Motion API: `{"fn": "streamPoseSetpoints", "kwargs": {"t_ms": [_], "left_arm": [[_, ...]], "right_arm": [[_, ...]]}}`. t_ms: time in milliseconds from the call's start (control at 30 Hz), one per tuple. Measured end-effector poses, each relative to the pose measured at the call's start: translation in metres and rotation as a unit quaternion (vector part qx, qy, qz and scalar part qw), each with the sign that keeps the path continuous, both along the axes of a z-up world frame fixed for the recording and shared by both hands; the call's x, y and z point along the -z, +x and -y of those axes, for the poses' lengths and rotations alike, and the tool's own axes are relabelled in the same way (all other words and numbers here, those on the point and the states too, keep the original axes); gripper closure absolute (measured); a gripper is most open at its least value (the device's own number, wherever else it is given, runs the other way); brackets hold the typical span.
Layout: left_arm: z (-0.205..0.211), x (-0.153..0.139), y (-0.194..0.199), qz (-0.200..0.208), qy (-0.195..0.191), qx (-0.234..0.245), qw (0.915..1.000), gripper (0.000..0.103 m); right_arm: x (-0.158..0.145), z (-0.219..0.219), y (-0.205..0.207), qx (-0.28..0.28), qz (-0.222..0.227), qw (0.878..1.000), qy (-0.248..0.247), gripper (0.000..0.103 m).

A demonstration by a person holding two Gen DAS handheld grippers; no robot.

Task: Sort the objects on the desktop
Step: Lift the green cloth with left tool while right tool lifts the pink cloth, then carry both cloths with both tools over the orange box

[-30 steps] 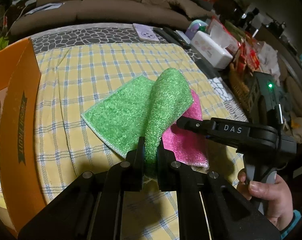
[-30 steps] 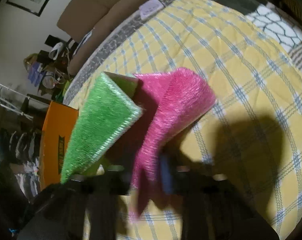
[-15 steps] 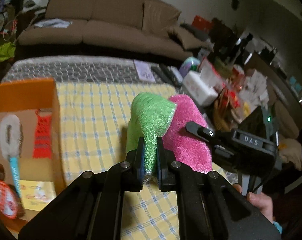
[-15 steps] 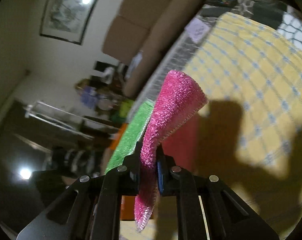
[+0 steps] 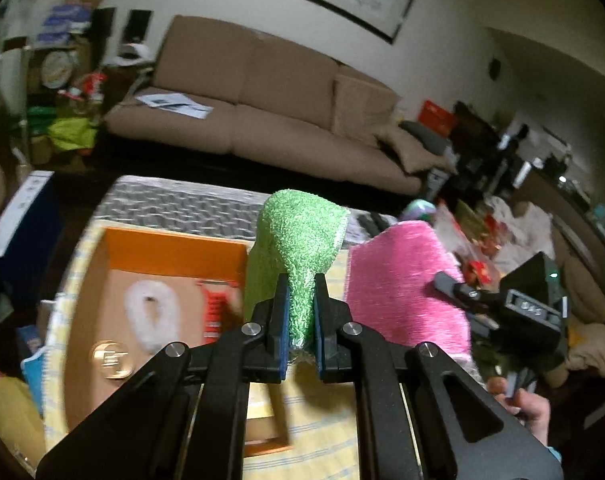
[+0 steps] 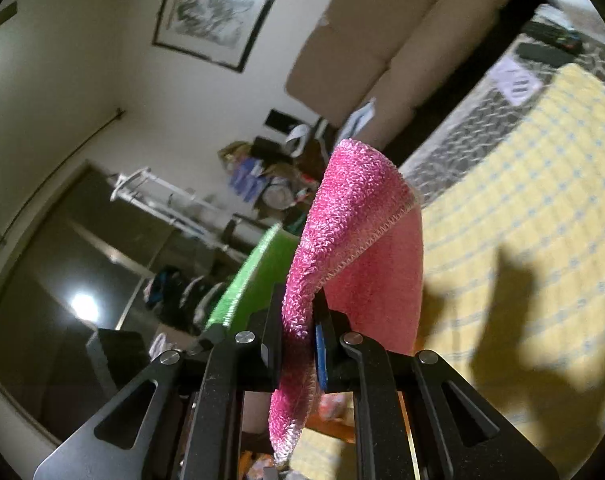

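The left gripper (image 5: pixel 301 312) pinches a green cloth (image 5: pixel 300 240), which hangs in the air above the table (image 5: pixel 322 440) with its yellow checked tablecloth (image 6: pixel 542 200). Just to its right, the right gripper (image 6: pixel 298 344) is pressed together on a pink cloth (image 6: pixel 354 216), also lifted clear of the table. An orange cardboard box (image 5: pixel 174 248) sits at the table's left edge, holding a white brush (image 5: pixel 152 316) and a red item (image 5: pixel 214 312). A brown sofa (image 5: pixel 262 100) stands beyond the far edge.
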State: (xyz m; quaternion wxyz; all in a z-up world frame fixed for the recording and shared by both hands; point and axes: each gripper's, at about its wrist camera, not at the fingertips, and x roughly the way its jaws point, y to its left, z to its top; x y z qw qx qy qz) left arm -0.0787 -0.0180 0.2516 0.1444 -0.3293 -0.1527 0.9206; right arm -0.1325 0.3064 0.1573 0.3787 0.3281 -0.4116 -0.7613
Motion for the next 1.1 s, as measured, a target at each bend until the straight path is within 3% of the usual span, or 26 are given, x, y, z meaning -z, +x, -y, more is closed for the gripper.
{"fn": "streamPoseSetpoints", "kwargs": {"t_ms": [200, 367, 733, 967, 1100], "left_arm": [[0.056, 0.016, 0.0, 0.012, -0.002, -0.044, 0.999, 0.094], [0.087, 0.029, -0.003, 0.009, -0.003, -0.062, 0.9981, 0.094], [0.118, 0.059, -0.027, -0.005, 0.014, -0.086, 0.9962, 0.094], [0.132, 0.069, -0.042, -0.009, 0.015, -0.088, 0.996, 0.094], [0.129, 0.073, -0.052, -0.005, 0.009, -0.079, 0.9968, 0.094]], "right_arm": [[-0.005, 0.066, -0.007, -0.046, -0.004, 0.999, -0.007, 0.092], [0.0, 0.119, -0.015, -0.081, 0.001, 0.997, 0.017, 0.092], [0.038, 0.195, -0.041, -0.124, 0.021, 0.988, 0.087, 0.092], [0.048, 0.227, -0.059, -0.144, 0.018, 0.986, 0.084, 0.091], [0.065, 0.236, -0.067, -0.136, 0.033, 0.982, 0.13, 0.091]]}}
